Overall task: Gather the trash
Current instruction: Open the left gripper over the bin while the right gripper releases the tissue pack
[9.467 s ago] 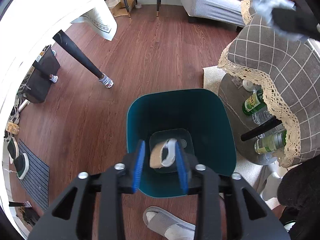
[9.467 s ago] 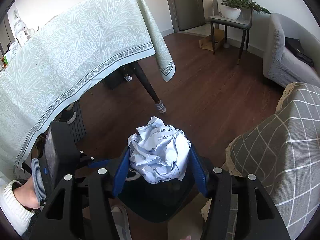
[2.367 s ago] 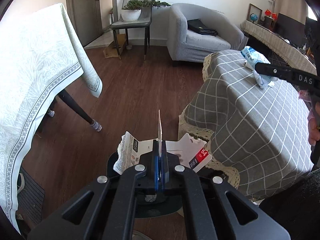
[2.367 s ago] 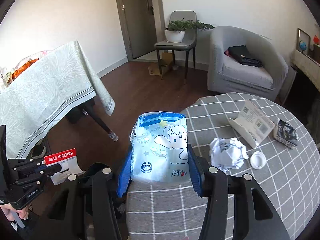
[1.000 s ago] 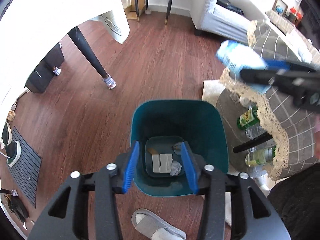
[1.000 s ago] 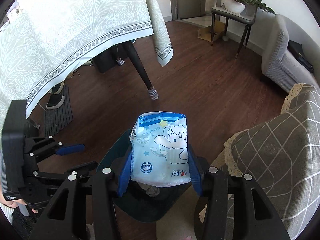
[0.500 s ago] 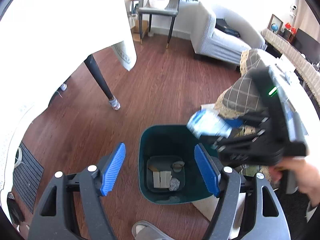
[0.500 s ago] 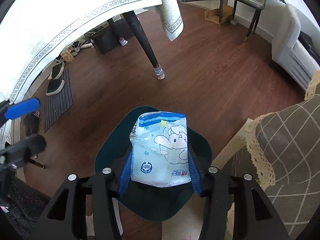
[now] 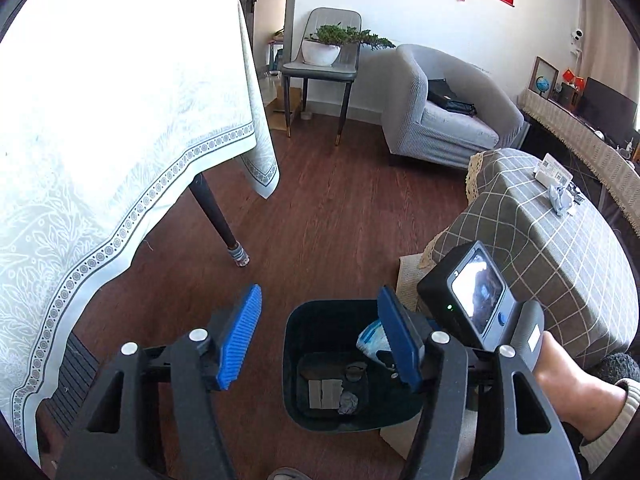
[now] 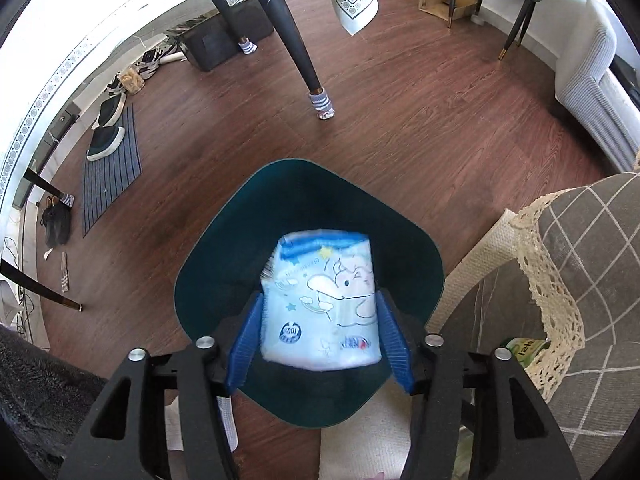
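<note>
The dark wood floor [image 10: 400,120] carries a teal bin [image 10: 208,280], a striped mat [image 10: 112,160] with a shoe [image 10: 106,142] at its edge, and a pale woven rug [image 10: 480,256]. The checked tabletop [image 9: 540,240] bears a white carton [image 9: 554,174] and crumpled paper [image 9: 560,198] just beside it

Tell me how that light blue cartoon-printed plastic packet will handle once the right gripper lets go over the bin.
The light blue cartoon-printed plastic packet looks puffy and soft, so probably light and floppy. Its glossy film may slide easily off the right gripper. It hangs over the dark teal plastic bin, so it should likely drop in without rolling.
</note>
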Tool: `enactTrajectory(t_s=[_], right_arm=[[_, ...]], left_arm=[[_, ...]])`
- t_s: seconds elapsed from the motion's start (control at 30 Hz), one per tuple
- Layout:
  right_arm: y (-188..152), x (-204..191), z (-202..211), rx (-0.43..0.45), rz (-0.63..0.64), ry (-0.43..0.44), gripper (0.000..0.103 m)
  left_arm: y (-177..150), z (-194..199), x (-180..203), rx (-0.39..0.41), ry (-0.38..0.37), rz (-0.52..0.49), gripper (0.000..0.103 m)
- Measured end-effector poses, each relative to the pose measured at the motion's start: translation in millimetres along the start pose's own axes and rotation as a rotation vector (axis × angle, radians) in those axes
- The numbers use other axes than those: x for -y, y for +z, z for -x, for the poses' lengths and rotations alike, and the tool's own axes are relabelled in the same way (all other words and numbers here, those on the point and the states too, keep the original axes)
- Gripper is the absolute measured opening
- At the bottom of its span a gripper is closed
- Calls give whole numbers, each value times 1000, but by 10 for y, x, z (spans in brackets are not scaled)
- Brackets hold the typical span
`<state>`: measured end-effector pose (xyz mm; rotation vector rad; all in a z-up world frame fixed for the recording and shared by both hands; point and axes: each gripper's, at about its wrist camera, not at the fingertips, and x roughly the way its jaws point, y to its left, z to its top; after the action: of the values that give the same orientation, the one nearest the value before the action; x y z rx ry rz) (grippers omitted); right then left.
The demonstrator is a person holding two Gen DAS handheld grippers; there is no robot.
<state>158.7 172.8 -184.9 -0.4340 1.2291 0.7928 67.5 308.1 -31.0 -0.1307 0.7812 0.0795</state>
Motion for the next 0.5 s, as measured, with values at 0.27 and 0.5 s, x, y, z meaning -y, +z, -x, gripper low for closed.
enactTrajectory(t_s=[0.27,0.5], right_arm=[[-49,-8,73,9,38,-6,68],[-80,-10,378,74,70,-7,68]], left_arm=[[134,201,96,54,-5,-1,53],[235,348,263,116,46,-41,53]])
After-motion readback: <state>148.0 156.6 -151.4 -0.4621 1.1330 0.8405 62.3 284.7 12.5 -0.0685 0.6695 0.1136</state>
